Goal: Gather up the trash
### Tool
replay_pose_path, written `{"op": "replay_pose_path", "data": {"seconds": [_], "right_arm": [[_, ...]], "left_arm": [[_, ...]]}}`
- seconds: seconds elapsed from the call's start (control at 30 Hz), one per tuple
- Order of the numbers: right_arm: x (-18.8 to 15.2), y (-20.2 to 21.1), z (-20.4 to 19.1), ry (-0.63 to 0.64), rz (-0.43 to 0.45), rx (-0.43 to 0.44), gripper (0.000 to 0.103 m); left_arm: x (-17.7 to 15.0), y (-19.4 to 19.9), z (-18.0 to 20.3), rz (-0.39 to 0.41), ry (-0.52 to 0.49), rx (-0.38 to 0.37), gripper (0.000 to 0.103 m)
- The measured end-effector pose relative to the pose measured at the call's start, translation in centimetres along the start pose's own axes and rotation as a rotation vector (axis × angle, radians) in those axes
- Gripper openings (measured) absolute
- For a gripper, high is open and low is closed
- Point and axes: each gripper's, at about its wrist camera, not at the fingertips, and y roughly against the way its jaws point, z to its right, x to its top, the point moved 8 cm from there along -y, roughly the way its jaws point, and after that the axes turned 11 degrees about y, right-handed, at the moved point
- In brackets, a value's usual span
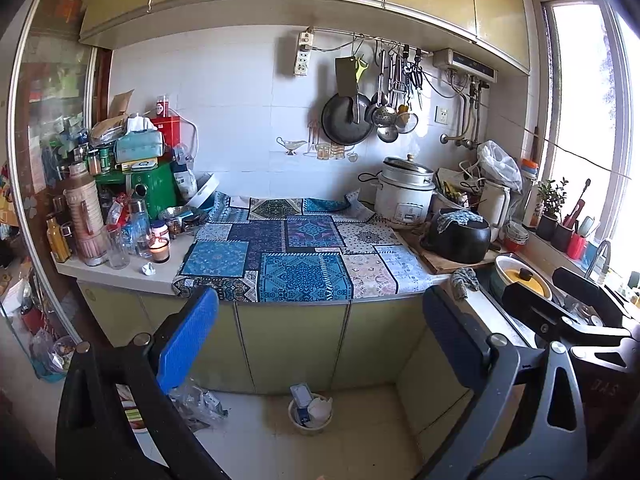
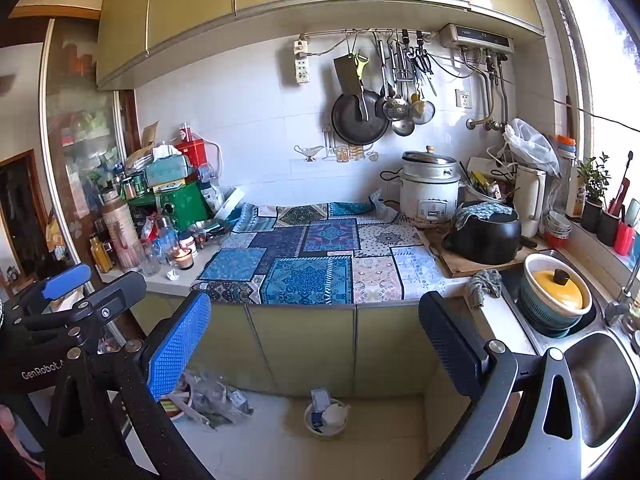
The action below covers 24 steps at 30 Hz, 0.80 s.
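A crumpled white paper scrap [image 1: 149, 269] [image 2: 173, 275] lies on the bare counter beside a lit candle [image 1: 159, 249]. On the floor below the cabinets stands a small round bin [image 1: 294, 420] [image 2: 310, 424] holding paper and a carton. A crinkled plastic bag [image 1: 196, 400] [image 2: 212, 396] lies on the floor to its left. My left gripper [image 1: 320, 340] is open, held in the air in front of the cabinets, nothing between its fingers. My right gripper [image 2: 316, 344] is open and empty too, level with the left one and just to its right.
A blue patchwork cloth [image 1: 288, 252] covers the middle of the counter. Bottles and jars [image 1: 88, 216] crowd its left end. A rice cooker [image 1: 404, 196], a black pot [image 1: 460, 236] and a rag [image 1: 464, 280] sit to the right. The sink [image 2: 600, 380] holds a yellow-lidded pot [image 2: 558, 288].
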Motion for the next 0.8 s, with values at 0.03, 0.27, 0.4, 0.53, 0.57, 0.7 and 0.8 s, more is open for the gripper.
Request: {"op": "replay_pose_path", "data": {"seconds": [0.03,0.27,0.4,0.53,0.57,0.7,0.8], "right_arm": [[0.0,-0.1,0.1,0.001,0.001,0.000,0.103],[0.4,0.4,-0.6,-0.010,0.003,-0.022,0.103],[0.5,0.5,-0.9,-0.017,0.004,-0.029,0.103],[0.6,0.5,-1.2,-0.022,0.004,-0.039,0.103],[0.6,0.4,-1.3,-0.023,0.003,-0.042,0.103],[0.7,0.0,-1.9,-0.031,-0.006,-0.050,0.103],[0.8,-0.4,-2.4,-0.035,-0.010,-0.056,0.103]], "left_arm": [[0.0,0.0,0.0,0.001,0.000,0.001,0.102],[0.1,0.2,0.0,0.006,0.003,-0.011,0.102],[0.2,0.1,-0.1,-0.002,0.005,-0.021,0.102],[0.2,0.0,-0.3,-0.004,0.004,-0.021,0.102],[0.2,-0.1,-0.5,-0.006,0.003,-0.024,0.102],[0.5,-0.4,-1.1,-0.012,0.005,-0.032,0.102],[0.6,-0.9,-1.7,-0.021,0.005,-0.037,0.102]]}}
